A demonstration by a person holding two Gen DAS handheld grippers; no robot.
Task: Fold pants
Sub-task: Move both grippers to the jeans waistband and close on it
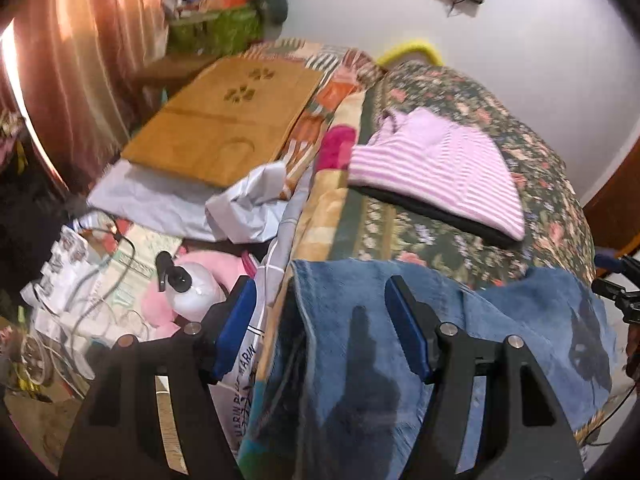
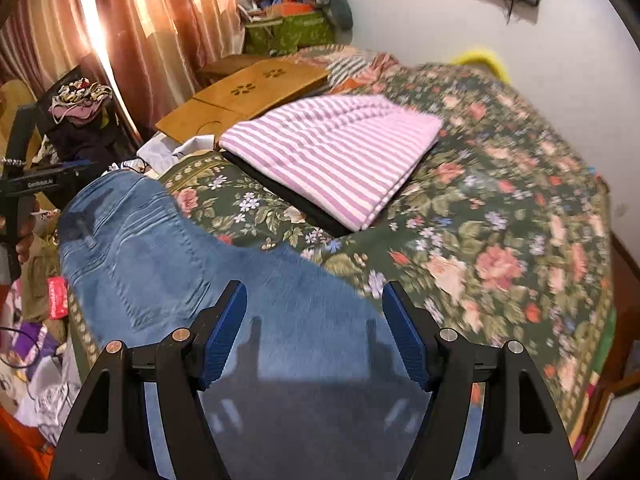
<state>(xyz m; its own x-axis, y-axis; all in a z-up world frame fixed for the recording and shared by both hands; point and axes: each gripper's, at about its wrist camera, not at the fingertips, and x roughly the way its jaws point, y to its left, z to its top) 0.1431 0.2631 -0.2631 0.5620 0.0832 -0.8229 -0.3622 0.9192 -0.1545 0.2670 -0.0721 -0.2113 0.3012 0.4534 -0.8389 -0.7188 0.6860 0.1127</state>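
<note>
Blue jeans (image 1: 360, 344) lie flat on the floral bedspread (image 1: 460, 92) near its front edge. They stretch from the left side (image 2: 132, 240) to under my right gripper. My left gripper (image 1: 322, 328) hangs open above the jeans' left edge, and no cloth is pinched between its blue pads (image 1: 236, 328). My right gripper (image 2: 314, 336) is open too, over the other end of the jeans, with nothing gripped. Each gripper shows at the edge of the other's view: the right gripper (image 1: 616, 296), and the left gripper (image 2: 28, 188) with a hand on it.
A folded pink-striped cloth (image 2: 336, 152) lies on a black item mid-bed. A wooden lap tray (image 1: 224, 128) rests left of it. Beside the bed are a pump bottle (image 1: 192, 292), a pink plush (image 1: 160, 308), cables and papers. A curtain (image 2: 140, 20) and a green basket (image 2: 288, 32) stand behind.
</note>
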